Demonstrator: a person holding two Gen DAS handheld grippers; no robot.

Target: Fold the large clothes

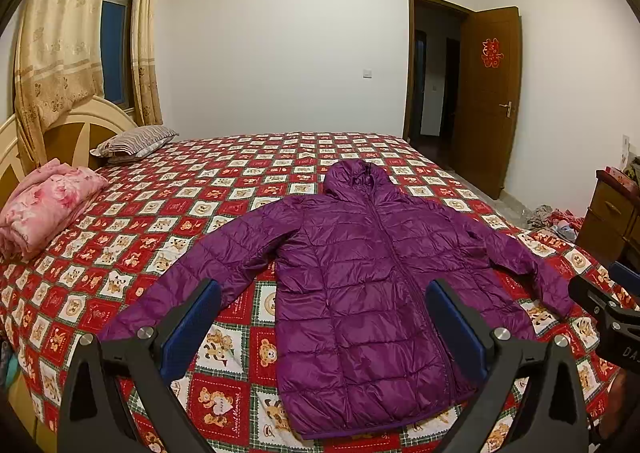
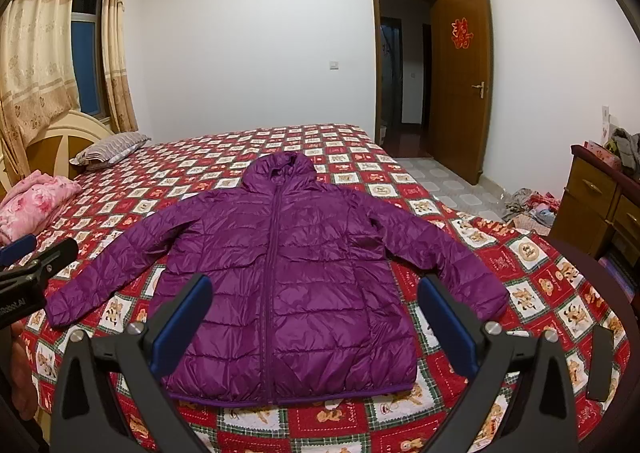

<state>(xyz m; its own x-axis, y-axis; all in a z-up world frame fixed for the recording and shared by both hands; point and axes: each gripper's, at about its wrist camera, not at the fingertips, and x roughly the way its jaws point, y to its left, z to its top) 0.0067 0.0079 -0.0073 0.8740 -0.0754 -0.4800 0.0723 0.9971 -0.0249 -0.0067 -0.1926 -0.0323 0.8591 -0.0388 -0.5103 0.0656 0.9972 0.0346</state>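
Note:
A purple hooded puffer jacket [image 1: 360,277] lies flat, front up and zipped, on the bed, with both sleeves spread out and the hood pointing to the far side. It also shows in the right wrist view [image 2: 280,277]. My left gripper [image 1: 322,305] is open and empty, held above the jacket's near left part. My right gripper [image 2: 314,301] is open and empty, held above the jacket's lower middle. Each gripper shows at the edge of the other's view: the right one [image 1: 608,293] and the left one [image 2: 28,257].
The bed [image 1: 168,213] has a red patterned bear quilt. A folded pink blanket [image 1: 44,205] and a striped pillow [image 1: 134,139] lie by the headboard at left. A wooden dresser [image 2: 600,201] and floor clutter [image 2: 532,205] are at right, with an open door [image 2: 460,81] behind.

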